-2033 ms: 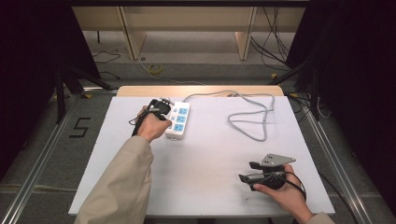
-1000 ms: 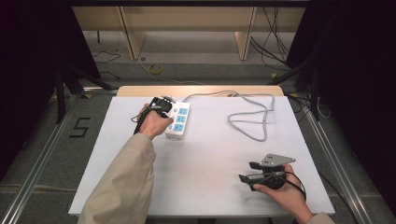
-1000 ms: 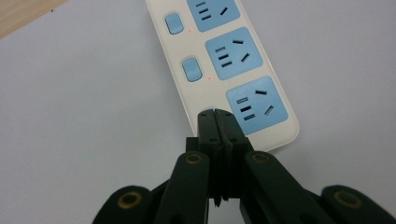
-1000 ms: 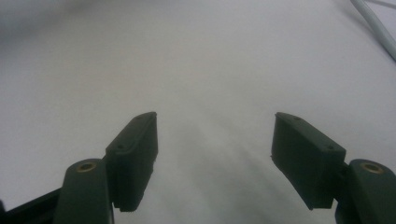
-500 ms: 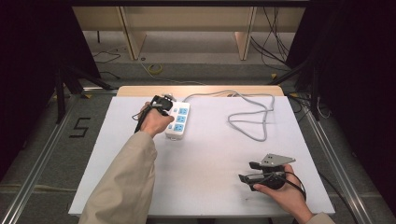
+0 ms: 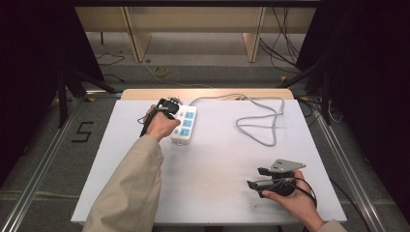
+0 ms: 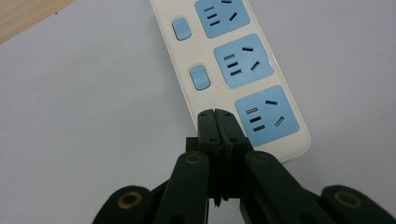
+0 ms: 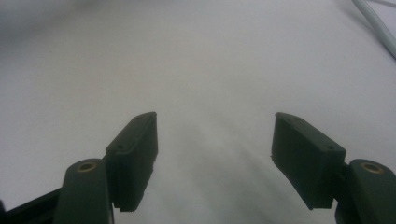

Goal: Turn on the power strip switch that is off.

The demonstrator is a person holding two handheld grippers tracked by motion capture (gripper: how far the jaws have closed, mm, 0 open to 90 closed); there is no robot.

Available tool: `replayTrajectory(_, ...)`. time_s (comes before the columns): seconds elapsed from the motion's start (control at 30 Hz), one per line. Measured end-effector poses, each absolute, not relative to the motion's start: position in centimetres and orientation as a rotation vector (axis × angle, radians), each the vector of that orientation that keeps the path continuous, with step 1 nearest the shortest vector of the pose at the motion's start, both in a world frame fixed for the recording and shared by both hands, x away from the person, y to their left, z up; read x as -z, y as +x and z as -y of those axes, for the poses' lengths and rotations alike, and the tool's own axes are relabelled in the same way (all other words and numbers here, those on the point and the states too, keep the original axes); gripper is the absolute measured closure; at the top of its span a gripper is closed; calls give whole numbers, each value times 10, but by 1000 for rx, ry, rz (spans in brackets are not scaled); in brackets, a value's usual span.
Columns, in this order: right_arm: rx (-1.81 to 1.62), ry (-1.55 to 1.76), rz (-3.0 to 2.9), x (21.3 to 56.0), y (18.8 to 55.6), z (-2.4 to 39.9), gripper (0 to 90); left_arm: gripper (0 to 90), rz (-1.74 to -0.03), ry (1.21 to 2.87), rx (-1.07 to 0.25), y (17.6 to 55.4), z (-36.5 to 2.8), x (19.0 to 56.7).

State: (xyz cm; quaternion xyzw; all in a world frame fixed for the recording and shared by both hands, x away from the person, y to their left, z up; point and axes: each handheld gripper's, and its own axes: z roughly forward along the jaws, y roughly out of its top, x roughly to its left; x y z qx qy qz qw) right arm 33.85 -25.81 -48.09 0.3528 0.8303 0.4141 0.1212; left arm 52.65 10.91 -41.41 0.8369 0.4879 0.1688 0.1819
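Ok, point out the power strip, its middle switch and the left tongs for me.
power strip (image 7: 243,74): left gripper view, on its white body beside the middle socket.
middle switch (image 7: 200,77): left gripper view, centre of the blue rocker.
left tongs (image 7: 215,116): left gripper view, closed tips at the strip's near end.

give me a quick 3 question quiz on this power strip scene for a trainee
1. True or false: the left gripper has its jaws shut, tips at the power strip.
2. How many blue socket panels does the power strip carry? A) two B) three C) five
3. Fill in: the right gripper has its jaws ____, over the bare white table.

Key
1. True: the tips meet at the near end of the switch row.
2. B: three panels; two blue switches show beside them.
3. Open, with nothing between them; the grey cable lies farther off.
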Motion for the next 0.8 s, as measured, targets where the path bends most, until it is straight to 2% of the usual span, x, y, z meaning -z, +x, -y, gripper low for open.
replayTrajectory(0.8,-1208,1026,-2427,481,338,258,324,895,-1395,2374,-455,532,-106,424)
